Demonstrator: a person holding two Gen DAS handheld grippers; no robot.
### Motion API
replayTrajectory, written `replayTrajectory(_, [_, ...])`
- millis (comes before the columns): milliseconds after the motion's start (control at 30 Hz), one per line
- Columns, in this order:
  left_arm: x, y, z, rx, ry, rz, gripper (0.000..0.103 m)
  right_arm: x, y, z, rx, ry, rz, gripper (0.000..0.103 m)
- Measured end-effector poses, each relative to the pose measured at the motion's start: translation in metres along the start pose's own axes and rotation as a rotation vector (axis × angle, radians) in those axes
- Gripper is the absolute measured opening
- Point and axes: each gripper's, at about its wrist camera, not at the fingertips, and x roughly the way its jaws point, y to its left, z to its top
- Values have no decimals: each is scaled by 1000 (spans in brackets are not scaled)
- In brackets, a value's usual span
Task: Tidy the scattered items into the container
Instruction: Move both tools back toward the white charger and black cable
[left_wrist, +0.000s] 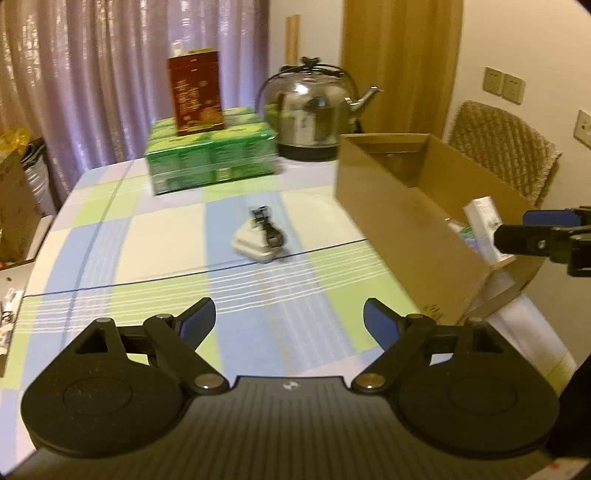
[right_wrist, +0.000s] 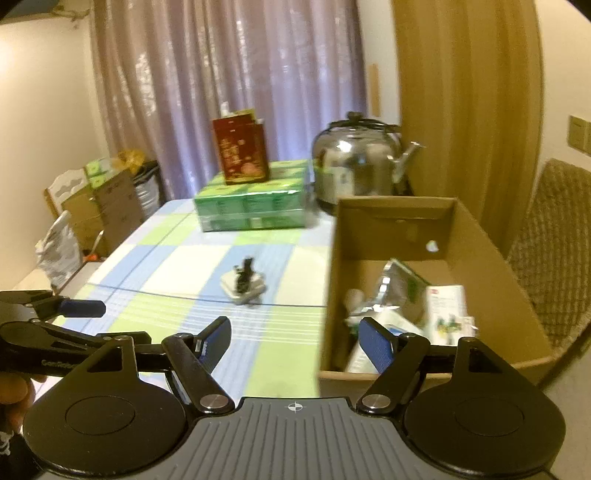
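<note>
Checked cloth in blue, green and white covers the tabletop (left_wrist: 110, 236), and on it, straight ahead of both tools, lies a small white block with a black cable or clip on top (left_wrist: 260, 238); blur hides what it is. It sits well apart from either set of fingers.

The left hand-held gripper (left_wrist: 290, 321) hovers over the cloth with its blue-padded fingers spread wide and nothing between them. To its right stands the cardboard box (left_wrist: 391, 218), and this view shows only a white carton poking over the near rim.

The right hand-held gripper (right_wrist: 295, 341) is likewise spread wide and empty, its right finger over the box's near corner. From here the box interior is visible: a silver foil pouch (right_wrist: 391, 288), a white printed packet (right_wrist: 447, 306) and other pale packaging lie on the bottom.

Each view catches the other tool at its edge: the right one's blue tip at the far right of the left view, the left one at the lower left of the right view.

Beyond the white block, a dark red carton (right_wrist: 240, 151) stands on a green shrink-wrapped pack (right_wrist: 253, 206), with a steel kettle (right_wrist: 358, 158) beside them.
</note>
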Motion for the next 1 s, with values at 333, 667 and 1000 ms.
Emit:
replayTrajectory(333, [16, 59, -16, -10, 43, 64, 88, 53, 50, 5, -100, 37, 72, 75])
replayTrajectory(667, [74, 107, -17, -35, 78, 50, 88, 148, 70, 6, -176, 113, 80, 76])
replayTrajectory(1000, [128, 122, 7, -4, 71, 2, 88, 228, 62, 10, -203, 162, 58, 76])
